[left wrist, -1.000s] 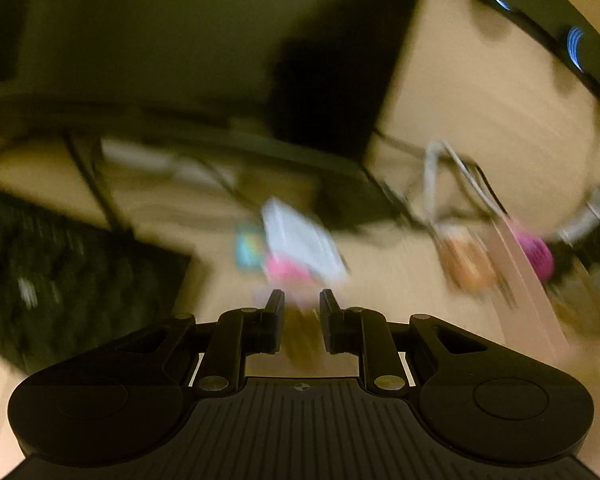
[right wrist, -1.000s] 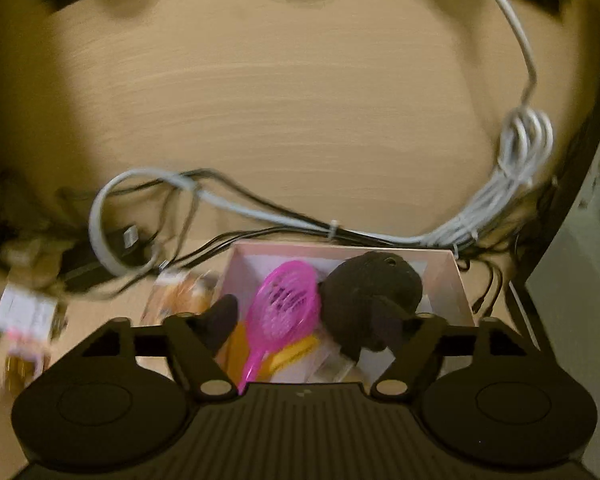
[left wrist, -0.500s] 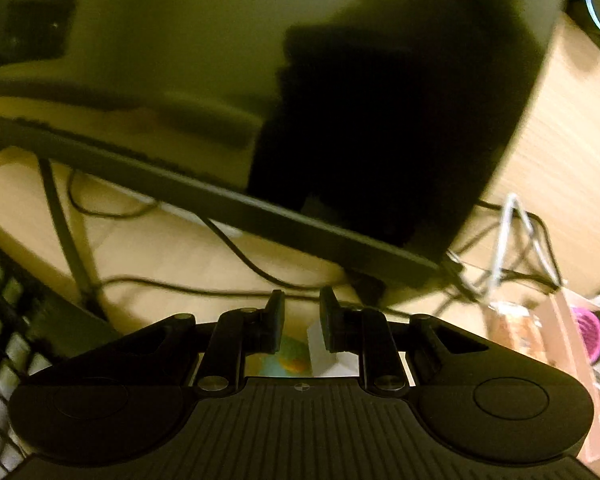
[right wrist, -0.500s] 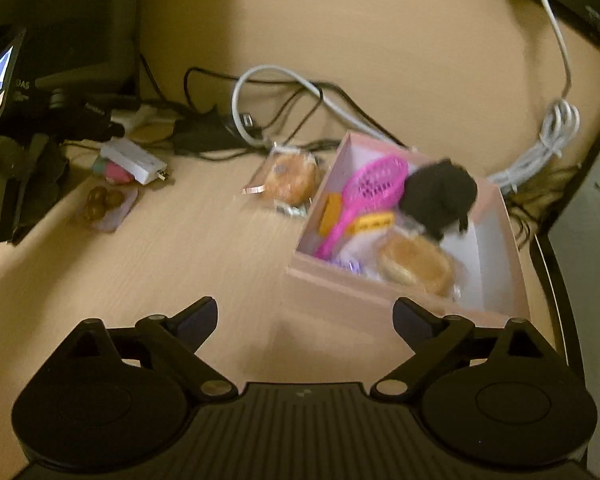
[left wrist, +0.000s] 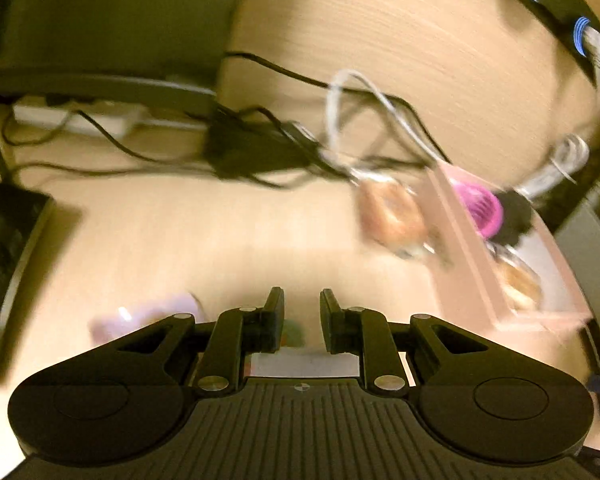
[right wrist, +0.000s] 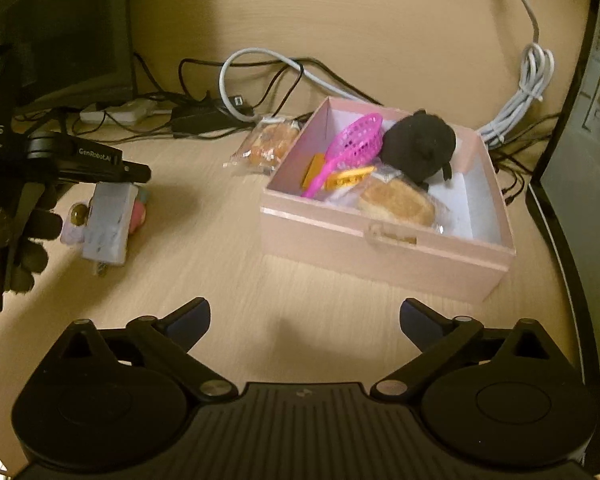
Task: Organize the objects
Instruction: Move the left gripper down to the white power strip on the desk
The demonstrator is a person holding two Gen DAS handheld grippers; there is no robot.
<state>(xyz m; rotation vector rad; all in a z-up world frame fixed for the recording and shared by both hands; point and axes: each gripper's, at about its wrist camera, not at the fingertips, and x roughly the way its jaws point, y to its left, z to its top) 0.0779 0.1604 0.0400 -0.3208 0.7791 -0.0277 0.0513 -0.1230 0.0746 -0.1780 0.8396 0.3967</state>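
Right wrist: pink racket (right wrist: 350, 148) leans in box (right wrist: 384, 240), handle toward camera.

Left gripper (left wrist: 302, 312) fingers nearly shut; right gripper (right wrist: 305, 320) fingers just spread wide, empty.

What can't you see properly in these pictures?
- Left wrist view: all motion-blurred; the box contents smear together.
- Left wrist view: the white pack is mostly hidden behind the left gripper.
- Right wrist view: the small packet is partly covered by that pack.
- Right wrist view: the black lump is too dark to identify.
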